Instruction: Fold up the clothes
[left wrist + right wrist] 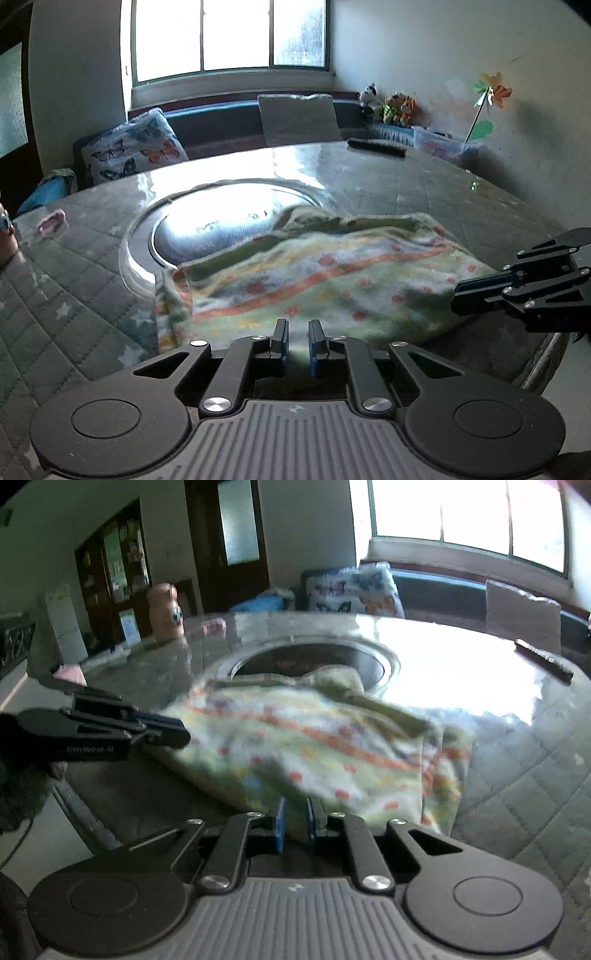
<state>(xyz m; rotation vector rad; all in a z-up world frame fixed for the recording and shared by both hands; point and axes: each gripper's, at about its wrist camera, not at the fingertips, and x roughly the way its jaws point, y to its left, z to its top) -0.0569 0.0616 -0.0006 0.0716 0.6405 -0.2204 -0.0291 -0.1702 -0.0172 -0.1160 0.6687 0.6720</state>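
Floral garment (pixel 314 280) on glossy round table (pixel 424 177) by window (pixel 229 37); both tools slightly parted, empty.

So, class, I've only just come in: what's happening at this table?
A person is folding clothes with a handheld gripper in each hand. A floral garment lies bunched on the round table, partly over its sunken centre. The left gripper and right gripper sit at the garment's near edge, jaws slightly apart with nothing visibly clamped. The image is blurred.
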